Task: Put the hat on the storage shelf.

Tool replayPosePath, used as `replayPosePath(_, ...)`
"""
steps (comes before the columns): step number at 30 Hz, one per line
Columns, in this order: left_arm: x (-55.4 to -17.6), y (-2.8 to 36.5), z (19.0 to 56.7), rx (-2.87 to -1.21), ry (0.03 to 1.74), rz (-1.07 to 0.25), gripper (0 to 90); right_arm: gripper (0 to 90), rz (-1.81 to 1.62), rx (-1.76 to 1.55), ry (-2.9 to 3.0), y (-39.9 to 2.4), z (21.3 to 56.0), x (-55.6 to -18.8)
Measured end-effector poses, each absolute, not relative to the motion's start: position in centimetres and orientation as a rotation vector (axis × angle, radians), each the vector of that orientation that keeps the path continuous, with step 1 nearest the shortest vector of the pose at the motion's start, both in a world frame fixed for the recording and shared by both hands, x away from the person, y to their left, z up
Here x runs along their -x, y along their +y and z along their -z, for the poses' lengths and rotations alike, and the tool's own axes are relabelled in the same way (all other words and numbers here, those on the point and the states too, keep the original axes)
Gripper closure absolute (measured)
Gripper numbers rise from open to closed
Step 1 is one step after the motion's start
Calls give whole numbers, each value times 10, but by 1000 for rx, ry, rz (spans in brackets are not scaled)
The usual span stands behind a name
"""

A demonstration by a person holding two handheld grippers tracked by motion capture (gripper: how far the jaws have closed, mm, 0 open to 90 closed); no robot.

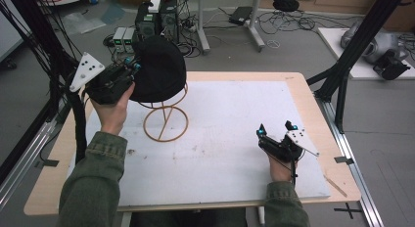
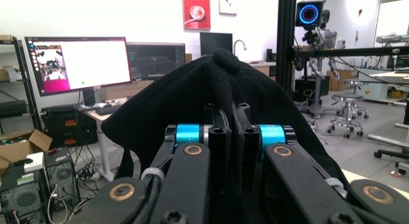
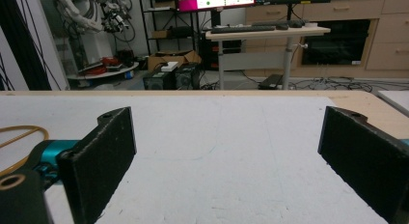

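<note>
The left tool [image 1: 131,70] is clamped on the brim of the black hat [image 1: 159,68], which sits on top of the wire stand [image 1: 165,117], probably to lift it off or settle it on. The right tool [image 1: 277,131] rests right of the stand, jaws wide apart and empty. A white mat covers the wooden surface [image 1: 313,109]; behind the stand, the floor holds cables and computers [image 1: 156,19].

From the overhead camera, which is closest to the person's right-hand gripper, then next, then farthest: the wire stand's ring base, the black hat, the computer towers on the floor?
1. Ring base of the wire stand, on the white board to the left of the right gripper.
2. Black hat, up on the stand, pinched by the left gripper.
3. Computer towers, on the floor beyond the table.
</note>
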State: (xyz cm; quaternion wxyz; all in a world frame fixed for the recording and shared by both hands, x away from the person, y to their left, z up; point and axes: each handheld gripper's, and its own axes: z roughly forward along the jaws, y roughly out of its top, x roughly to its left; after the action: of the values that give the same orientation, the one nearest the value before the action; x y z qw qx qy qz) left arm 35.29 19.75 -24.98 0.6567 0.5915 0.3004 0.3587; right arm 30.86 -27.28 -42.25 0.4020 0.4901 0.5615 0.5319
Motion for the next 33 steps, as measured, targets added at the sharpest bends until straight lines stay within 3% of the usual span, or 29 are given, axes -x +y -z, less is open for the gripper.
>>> replayPosePath(13,-367,196,262,-1436,726,-757,868,52,-1351,-1242,1426,-272,423,-307)
replayPosePath(33,-378,197,273,-1423,772,-664,823,53,-1358,-1244,1434,-271,423,-309)
